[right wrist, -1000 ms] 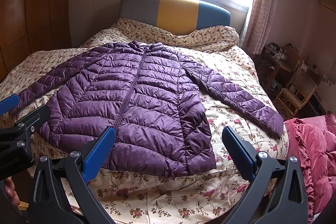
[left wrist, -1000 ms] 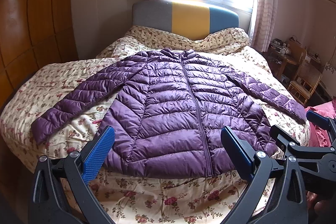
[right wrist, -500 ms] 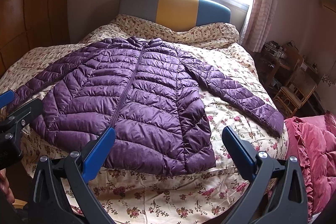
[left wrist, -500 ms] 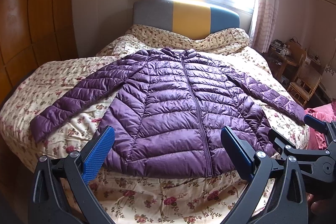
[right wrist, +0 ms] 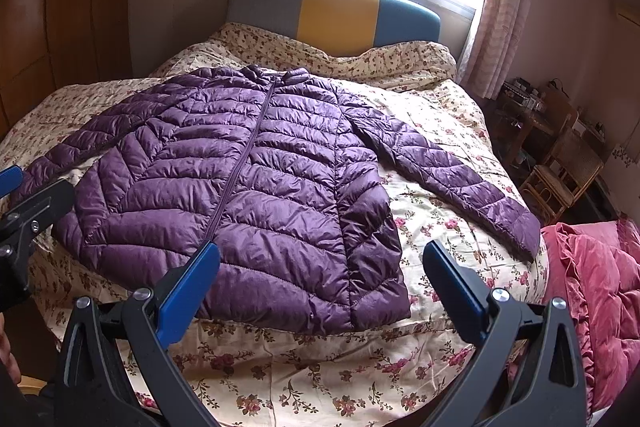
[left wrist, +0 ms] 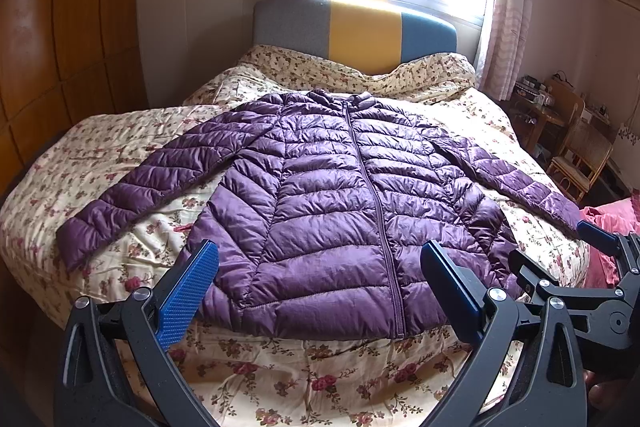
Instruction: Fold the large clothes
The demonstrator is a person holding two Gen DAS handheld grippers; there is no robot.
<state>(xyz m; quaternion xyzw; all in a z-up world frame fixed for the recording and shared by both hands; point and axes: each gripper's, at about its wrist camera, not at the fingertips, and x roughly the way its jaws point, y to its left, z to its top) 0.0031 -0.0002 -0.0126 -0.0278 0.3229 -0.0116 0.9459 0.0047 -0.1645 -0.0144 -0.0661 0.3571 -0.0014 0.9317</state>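
While both pairs of blue-padded fingers stand spread wide and empty, the left gripper (left wrist: 320, 275) and right gripper (right wrist: 320, 275) hover near the hem of the purple jacket (left wrist: 344, 211), spread flat, zipped, on the floral bed (left wrist: 320, 379)

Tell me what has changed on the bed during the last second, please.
Only the viewpoints shifted slightly: both the left gripper and the right gripper drifted a little, open, holding nothing. The purple jacket stayed spread flat, zipped, sleeves out, on the floral bedspread.
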